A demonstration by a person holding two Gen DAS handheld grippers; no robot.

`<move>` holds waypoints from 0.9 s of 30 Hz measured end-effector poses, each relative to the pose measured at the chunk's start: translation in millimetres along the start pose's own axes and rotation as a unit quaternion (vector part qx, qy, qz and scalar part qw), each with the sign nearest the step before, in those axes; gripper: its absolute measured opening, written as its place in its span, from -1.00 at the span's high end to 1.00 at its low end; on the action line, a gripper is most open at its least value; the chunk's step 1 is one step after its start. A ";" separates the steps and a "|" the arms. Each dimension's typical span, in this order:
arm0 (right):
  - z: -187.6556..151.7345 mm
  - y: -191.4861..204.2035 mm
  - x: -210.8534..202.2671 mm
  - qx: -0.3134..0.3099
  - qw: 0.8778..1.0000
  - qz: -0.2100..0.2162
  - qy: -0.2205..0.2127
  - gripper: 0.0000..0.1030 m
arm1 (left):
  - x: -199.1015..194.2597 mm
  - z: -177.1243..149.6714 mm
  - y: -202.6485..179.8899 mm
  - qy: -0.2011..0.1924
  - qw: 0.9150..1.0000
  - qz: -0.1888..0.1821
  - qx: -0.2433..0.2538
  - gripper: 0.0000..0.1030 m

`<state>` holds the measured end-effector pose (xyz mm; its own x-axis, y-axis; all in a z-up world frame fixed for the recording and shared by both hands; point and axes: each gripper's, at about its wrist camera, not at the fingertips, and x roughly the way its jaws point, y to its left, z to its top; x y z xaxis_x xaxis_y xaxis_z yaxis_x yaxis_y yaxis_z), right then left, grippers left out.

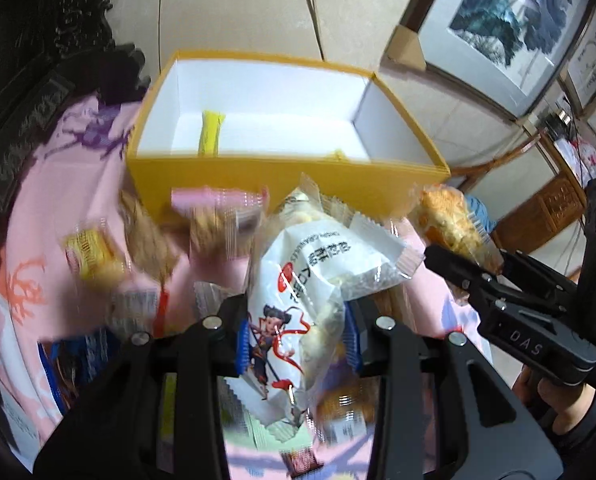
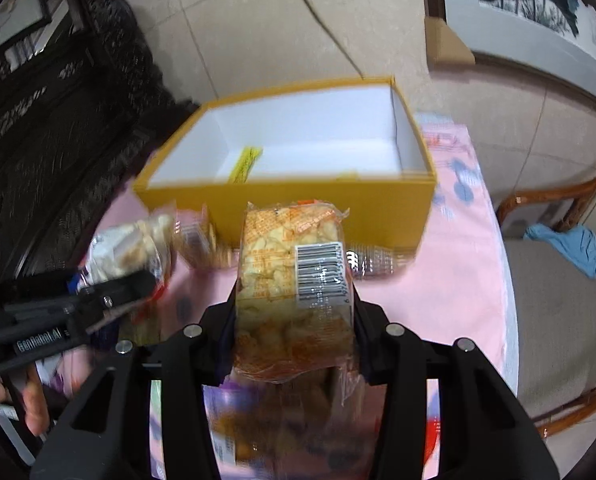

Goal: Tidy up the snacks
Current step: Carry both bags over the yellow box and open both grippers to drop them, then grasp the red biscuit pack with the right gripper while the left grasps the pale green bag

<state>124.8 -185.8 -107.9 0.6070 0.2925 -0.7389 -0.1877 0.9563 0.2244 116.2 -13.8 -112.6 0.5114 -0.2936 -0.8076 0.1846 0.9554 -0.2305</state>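
Observation:
In the left wrist view my left gripper (image 1: 298, 340) is shut on a white snack bag (image 1: 322, 268) printed with a cartoon figure, held above the table. My right gripper (image 1: 468, 258) comes in from the right, shut on a packet of orange crackers (image 1: 450, 216). In the right wrist view the right gripper (image 2: 293, 320) clamps that clear cracker packet (image 2: 285, 264), barcode facing up. The left gripper (image 2: 137, 296) with its white bag (image 2: 125, 248) is at the left. Just beyond both stands an open yellow box (image 1: 257, 176) (image 2: 378, 208) with white walls and a yellow stick snack (image 1: 211, 132) (image 2: 247, 164) inside.
Several loose wrapped snacks (image 1: 93, 256) lie on the pink patterned tablecloth (image 2: 458, 272) in front of the box. A wooden chair with a blue cloth (image 2: 566, 244) stands at the right. Dark carved furniture (image 2: 57, 140) is at the left; framed pictures (image 1: 510, 24) lean beyond the table.

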 end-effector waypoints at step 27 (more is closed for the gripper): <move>107.8 -30.7 10.4 0.006 0.999 -0.039 -0.019 -0.28 | -2.8 129.9 24.3 -0.063 0.995 0.077 -0.001 -0.94</move>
<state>220.1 -211.8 -54.0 0.6476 0.2165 -0.7306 -0.1290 0.9761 0.1748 228.3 6.1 -45.4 0.6354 -0.1446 -0.7586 0.0937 0.9895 -0.1101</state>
